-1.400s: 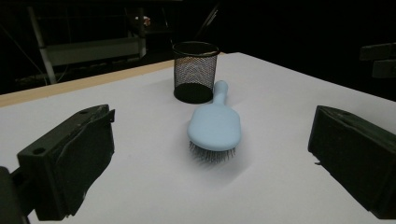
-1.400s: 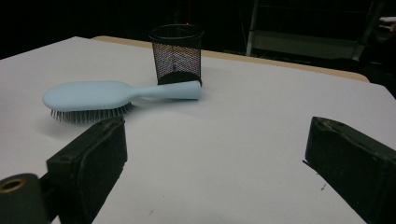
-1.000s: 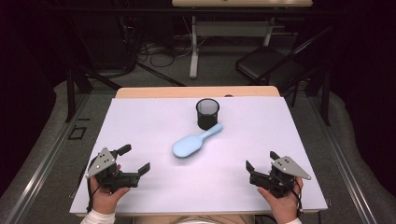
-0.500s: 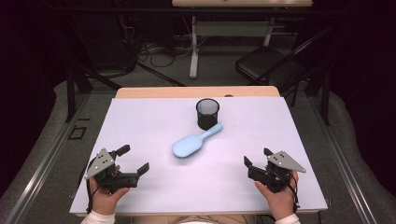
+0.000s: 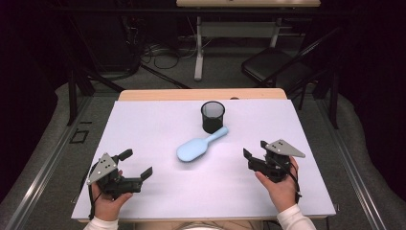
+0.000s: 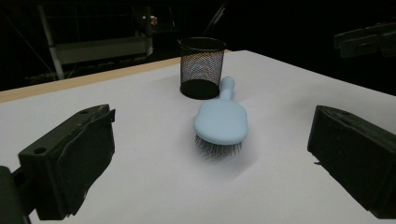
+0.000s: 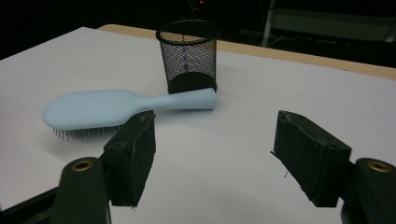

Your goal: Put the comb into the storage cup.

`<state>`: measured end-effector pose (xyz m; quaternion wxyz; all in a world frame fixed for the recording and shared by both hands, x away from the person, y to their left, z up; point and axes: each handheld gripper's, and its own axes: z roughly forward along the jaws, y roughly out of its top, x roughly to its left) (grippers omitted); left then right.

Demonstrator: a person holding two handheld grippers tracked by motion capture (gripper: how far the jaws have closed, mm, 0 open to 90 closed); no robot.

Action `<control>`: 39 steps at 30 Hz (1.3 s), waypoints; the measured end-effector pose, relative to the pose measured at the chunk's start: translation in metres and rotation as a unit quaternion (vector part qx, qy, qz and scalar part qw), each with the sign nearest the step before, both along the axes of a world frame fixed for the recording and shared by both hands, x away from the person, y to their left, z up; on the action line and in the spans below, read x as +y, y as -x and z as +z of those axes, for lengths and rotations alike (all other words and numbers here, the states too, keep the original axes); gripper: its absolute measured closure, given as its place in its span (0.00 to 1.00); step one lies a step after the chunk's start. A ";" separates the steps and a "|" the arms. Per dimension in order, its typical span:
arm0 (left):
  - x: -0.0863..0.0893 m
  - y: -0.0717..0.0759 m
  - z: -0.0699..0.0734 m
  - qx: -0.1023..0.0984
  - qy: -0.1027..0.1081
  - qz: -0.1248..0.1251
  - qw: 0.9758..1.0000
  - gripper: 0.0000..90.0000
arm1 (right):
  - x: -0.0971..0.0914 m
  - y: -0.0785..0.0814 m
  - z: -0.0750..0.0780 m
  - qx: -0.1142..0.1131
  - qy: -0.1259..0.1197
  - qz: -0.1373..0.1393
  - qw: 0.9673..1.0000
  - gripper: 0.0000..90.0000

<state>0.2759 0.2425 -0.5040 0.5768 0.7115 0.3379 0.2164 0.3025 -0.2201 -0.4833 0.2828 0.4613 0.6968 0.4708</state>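
- Right claw: jaws apart, just been closing, nothing betw. them.
- Left claw: wide open, empty.
- Hairbrush: bristles down, handle tip touching mesh cup; bristles mostly hidden.

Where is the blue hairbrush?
In the high view, the blue hairbrush lies bristles-down mid-table, its handle tip beside the black mesh cup.

Pale blue plastic hairbrush with dark bristles beside the black wire-mesh cup. White table sheet around the cup; tan wooden table edge behind the cup.
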 end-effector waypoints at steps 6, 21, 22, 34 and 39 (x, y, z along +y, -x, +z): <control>0.000 0.000 0.000 0.001 0.000 0.000 1.000 0.01 | 0.012 -0.021 0.010 0.025 0.007 0.026 0.999 0.34; -0.001 -0.001 -0.001 0.003 -0.005 0.000 1.000 0.01 | 0.024 -0.051 0.022 0.071 0.015 0.034 0.997 0.37; -0.001 -0.001 -0.002 0.003 -0.005 0.000 1.000 0.01 | 0.024 -0.052 0.023 0.072 0.015 0.034 0.997 0.37; -0.002 -0.002 -0.003 0.008 -0.008 -0.003 1.000 0.02 | 0.030 -0.070 0.033 0.104 0.026 0.046 0.993 0.37; -0.002 -0.002 -0.003 0.011 -0.009 0.000 1.000 0.03 | 0.034 -0.078 0.035 0.115 0.033 0.047 0.992 0.37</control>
